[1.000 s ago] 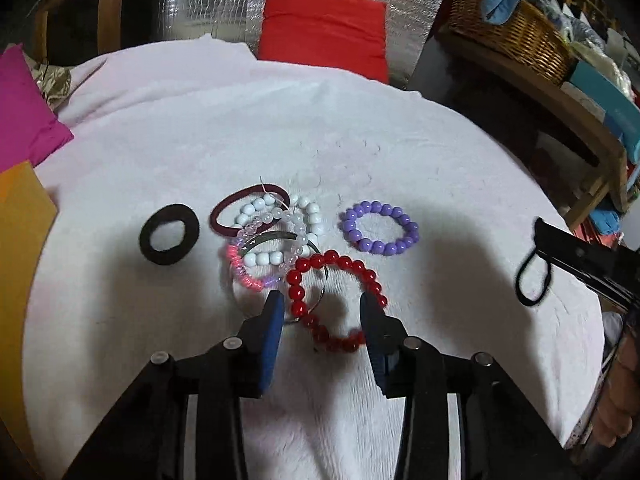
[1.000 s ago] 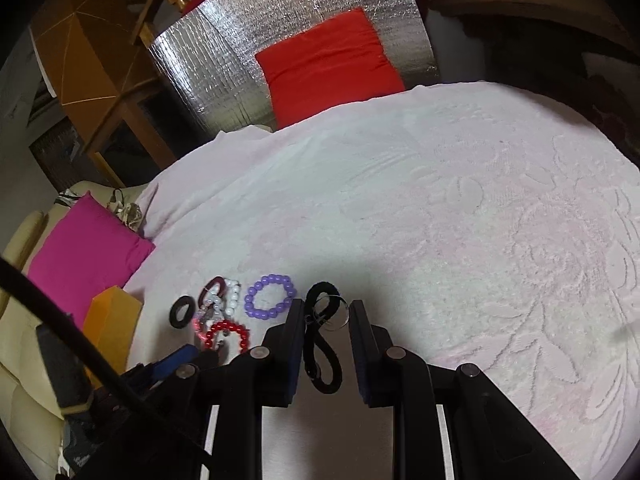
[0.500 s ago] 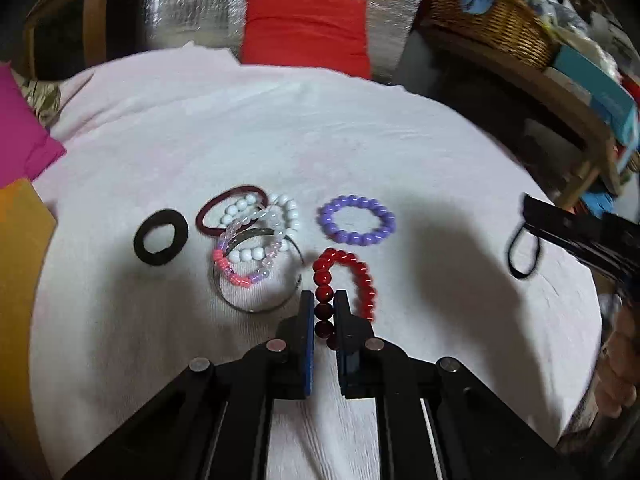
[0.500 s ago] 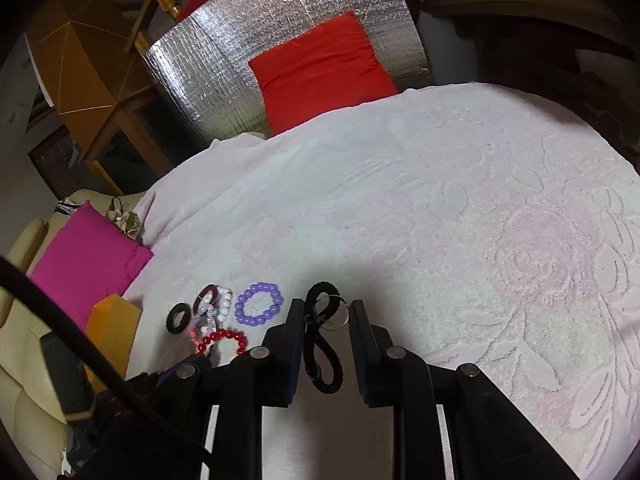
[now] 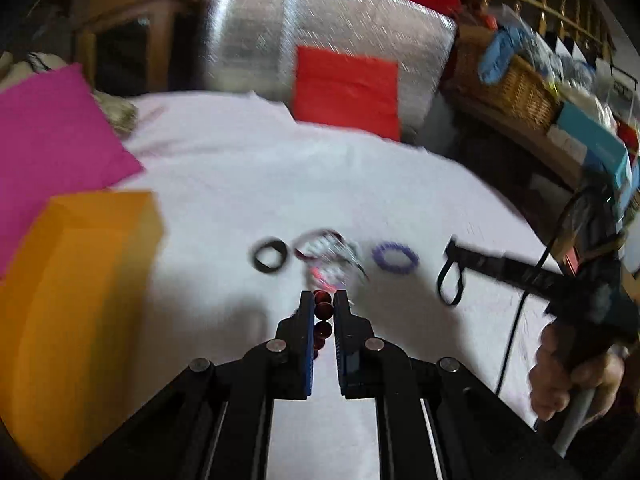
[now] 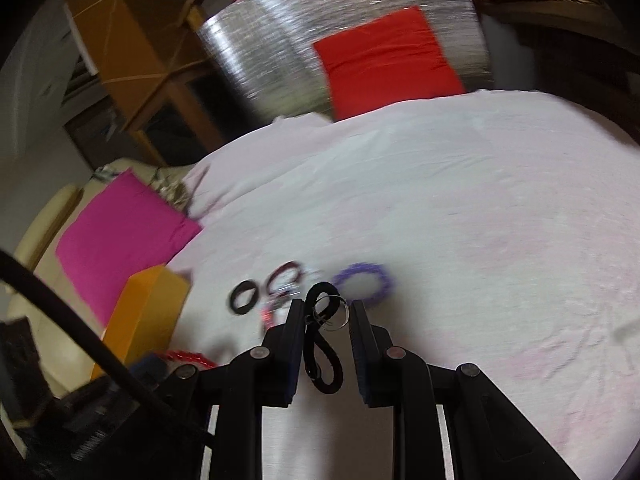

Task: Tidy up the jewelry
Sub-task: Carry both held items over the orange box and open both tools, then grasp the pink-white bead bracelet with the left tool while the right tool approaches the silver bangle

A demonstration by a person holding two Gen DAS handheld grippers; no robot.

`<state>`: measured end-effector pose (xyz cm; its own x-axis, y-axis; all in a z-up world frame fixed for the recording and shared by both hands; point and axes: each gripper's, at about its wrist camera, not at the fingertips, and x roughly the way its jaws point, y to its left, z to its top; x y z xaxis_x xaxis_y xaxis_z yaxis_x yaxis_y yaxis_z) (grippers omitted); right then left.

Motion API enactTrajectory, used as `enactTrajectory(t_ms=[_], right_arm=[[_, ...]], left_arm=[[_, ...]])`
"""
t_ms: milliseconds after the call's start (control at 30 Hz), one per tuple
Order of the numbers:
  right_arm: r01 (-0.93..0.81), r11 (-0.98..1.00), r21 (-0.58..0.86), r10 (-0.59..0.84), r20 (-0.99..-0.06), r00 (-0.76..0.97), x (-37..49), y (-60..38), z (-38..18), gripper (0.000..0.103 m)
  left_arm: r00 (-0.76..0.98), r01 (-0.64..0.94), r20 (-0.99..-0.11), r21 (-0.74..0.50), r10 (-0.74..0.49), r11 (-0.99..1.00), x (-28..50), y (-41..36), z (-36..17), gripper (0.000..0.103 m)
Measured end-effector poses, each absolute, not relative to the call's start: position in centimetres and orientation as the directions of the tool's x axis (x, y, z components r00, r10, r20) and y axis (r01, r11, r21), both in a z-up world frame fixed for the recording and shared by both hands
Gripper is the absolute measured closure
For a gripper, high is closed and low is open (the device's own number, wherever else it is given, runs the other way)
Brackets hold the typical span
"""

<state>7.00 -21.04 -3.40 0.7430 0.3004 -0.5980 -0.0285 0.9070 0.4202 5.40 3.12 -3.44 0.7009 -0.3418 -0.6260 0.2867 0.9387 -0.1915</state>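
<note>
The red bead bracelet (image 5: 322, 318) is pinched between the two fingers of the left gripper (image 5: 323, 300), which are pressed close on the beads. Beyond these fingertips, a blurred heap of bracelets (image 5: 327, 258) is seen on the pale cloth (image 5: 248, 184), with a black ring (image 5: 270, 255) to its left and a purple bead bracelet (image 5: 395, 258) to its right. A black hair tie (image 6: 322, 338) with thin metal rings is held between the fingers of the right gripper (image 6: 323, 308); a gap stays beside it on the right. An orange box (image 5: 76, 300) stands left of the left fingers.
</note>
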Motion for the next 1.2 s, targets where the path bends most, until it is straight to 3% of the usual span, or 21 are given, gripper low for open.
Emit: enactTrajectory(t_ms=[300, 500, 733, 933, 1200], right_arm=[[-0.259, 0.831, 0.493, 0.521, -0.525, 0.673, 6.0, -11.6, -1.4, 0.079], [-0.441, 0.758, 0.48, 0.65, -0.503, 0.57, 5.2, -1.3, 0.1, 0.079], [-0.521, 0.723, 0.454, 0.685, -0.57, 0.453, 6.1, 7.7, -1.9, 0.078], [-0.489, 0.736, 0.469, 0.669, -0.614, 0.418, 8.1, 10.2, -3.7, 0.073], [-0.422, 0.759, 0.495, 0.651, -0.563, 0.51, 8.5, 4.7, -2.0, 0.069]], left_arm=[[0.853, 0.047, -0.513, -0.112, -0.098, 0.993, 0.9, 13.4, 1.9, 0.094], [0.803, -0.128, -0.594, -0.092, 0.049, 0.987, 0.6, 21.3, -1.1, 0.094], [0.717, -0.203, -0.695, -0.123, 0.061, 0.971, 1.3, 25.5, -6.4, 0.094], [0.67, -0.25, -0.738, -0.12, 0.082, 0.961, 1.4, 26.4, -8.0, 0.093], [0.715, -0.219, -0.691, -0.079, 0.105, 0.972, 1.1, 23.7, -5.0, 0.068]])
